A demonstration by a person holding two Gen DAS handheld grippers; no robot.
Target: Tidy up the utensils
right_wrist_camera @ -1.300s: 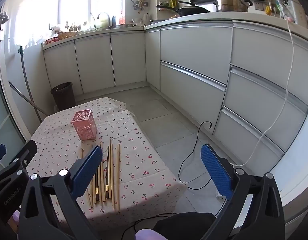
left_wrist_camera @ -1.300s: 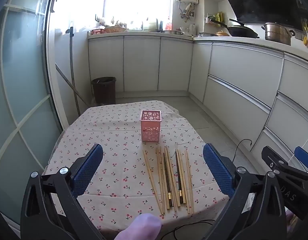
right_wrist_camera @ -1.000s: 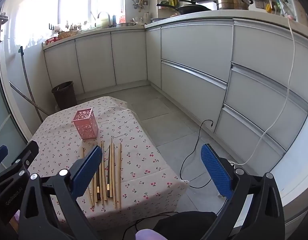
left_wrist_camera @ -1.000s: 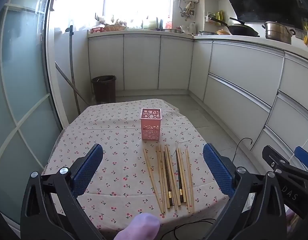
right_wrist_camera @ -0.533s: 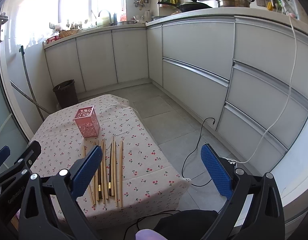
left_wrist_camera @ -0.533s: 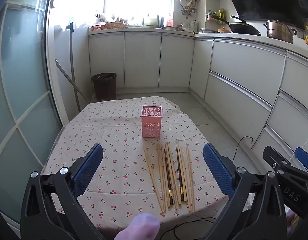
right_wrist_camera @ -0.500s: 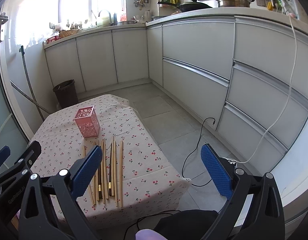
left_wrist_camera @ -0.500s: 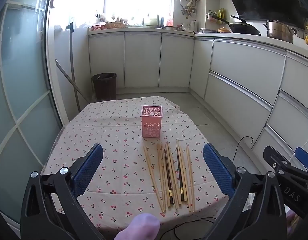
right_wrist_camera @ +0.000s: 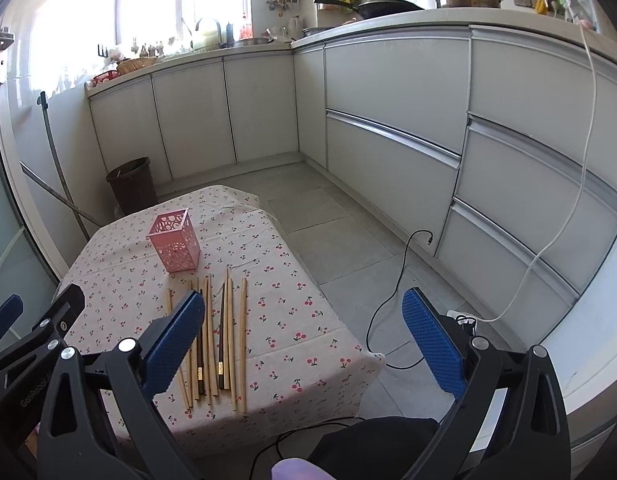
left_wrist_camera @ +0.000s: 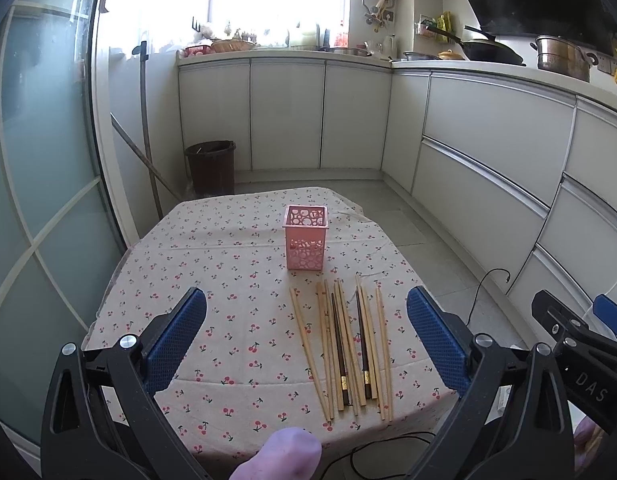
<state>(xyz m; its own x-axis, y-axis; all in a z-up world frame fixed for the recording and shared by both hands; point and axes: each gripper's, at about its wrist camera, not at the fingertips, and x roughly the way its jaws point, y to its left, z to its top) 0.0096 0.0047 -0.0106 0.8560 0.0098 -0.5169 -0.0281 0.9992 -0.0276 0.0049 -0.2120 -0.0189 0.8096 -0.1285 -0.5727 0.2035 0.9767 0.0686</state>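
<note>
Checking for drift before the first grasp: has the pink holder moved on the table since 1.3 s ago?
No. The pink holder keeps its spot on the tablecloth, same gap to the chopsticks; only the cameras shifted slightly.

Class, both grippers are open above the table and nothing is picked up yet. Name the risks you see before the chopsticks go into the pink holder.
1. The chopsticks lie tightly side by side, so a gripper may pinch several or nudge neighbours.
2. Their near ends sit by the table edge; a bump might roll one off.
3. The holder looks light and stands free, so a chopstick pushed in at an angle may tip it.
</note>
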